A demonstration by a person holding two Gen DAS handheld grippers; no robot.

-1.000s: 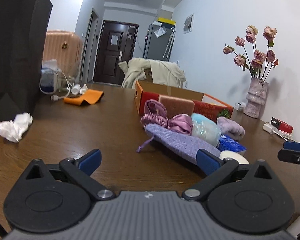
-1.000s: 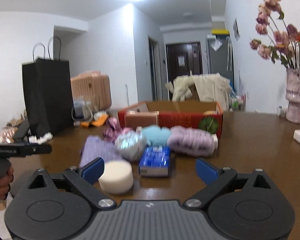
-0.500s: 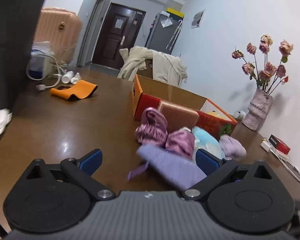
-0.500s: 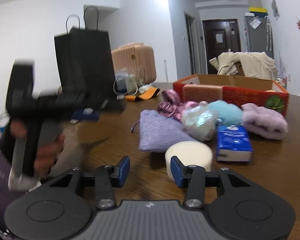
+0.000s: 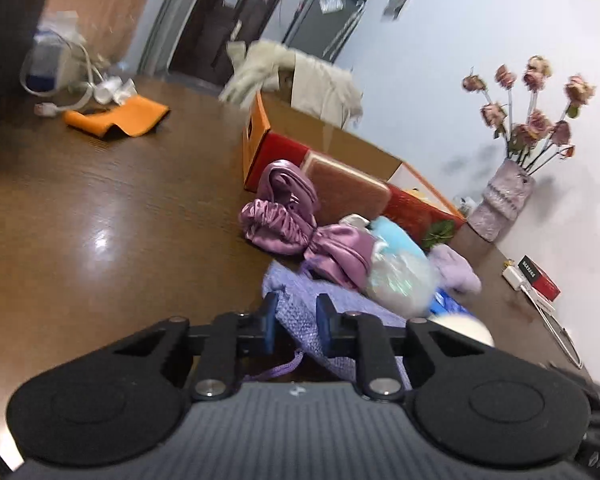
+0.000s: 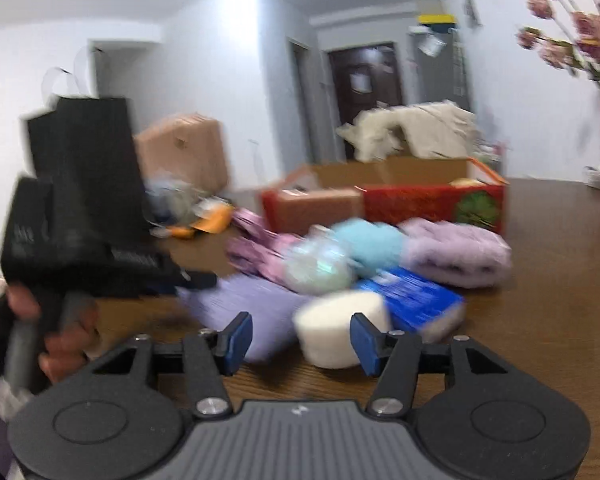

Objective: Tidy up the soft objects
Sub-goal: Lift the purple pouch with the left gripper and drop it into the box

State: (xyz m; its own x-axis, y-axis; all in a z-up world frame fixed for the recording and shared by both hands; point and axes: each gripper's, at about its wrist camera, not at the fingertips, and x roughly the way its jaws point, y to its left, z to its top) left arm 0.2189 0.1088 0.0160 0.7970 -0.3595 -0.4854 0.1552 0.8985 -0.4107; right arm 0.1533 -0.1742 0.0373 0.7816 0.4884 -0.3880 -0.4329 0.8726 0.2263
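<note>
in the left wrist view, the left gripper (image 5: 296,322) is seen narrowed, its jaws having just been closing, with the near edge of the lavender knit pouch (image 5: 332,304) pinched between the blue pads (image 5: 269,322). the pouch lies on the brown table (image 5: 100,216), in front of the satin scrunchies (image 5: 284,224) and the red cardboard box (image 5: 340,160).

in the blurred right wrist view, the right gripper (image 6: 300,338) is held half open, its jaws having just been opening. the white sponge (image 6: 340,328) is seen between the pads, apparently untouched. the blue packet (image 6: 416,300) lies just beside it.
</note>
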